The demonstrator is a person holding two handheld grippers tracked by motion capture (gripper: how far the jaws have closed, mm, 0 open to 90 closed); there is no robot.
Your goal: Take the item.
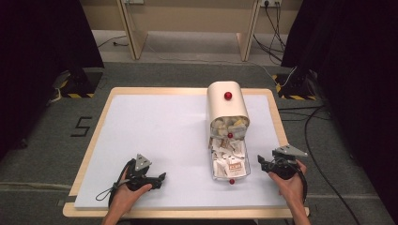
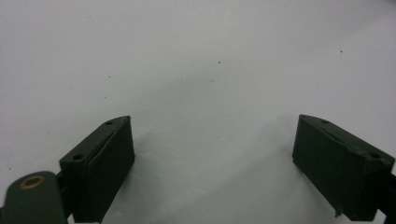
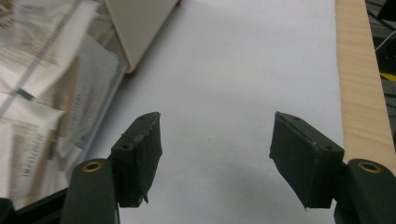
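A beige round-topped box [image 1: 226, 108] with a red knob [image 1: 228, 95] stands at the back right of the white mat [image 1: 159, 136]. A clear drawer [image 1: 247, 165] is pulled out of it toward me, holding several paper sachets [image 1: 228, 157], with a small red knob [image 1: 231, 181] at its front. My right gripper [image 1: 261, 163] is just right of the drawer, jaws open and nothing between them [image 3: 217, 122]. The sachets [image 3: 42, 93] and the box's corner [image 3: 140, 23] lie to its left. My left gripper [image 1: 161, 178] rests open at the mat's front left, over bare mat [image 2: 215, 126].
The wooden table edge [image 3: 362, 79] runs close to the right gripper's right side. The mat's left half [image 1: 141, 126] is bare. Beyond the table stand wooden legs [image 1: 133, 33], black curtains, and cables on the grey floor [image 1: 324, 140].
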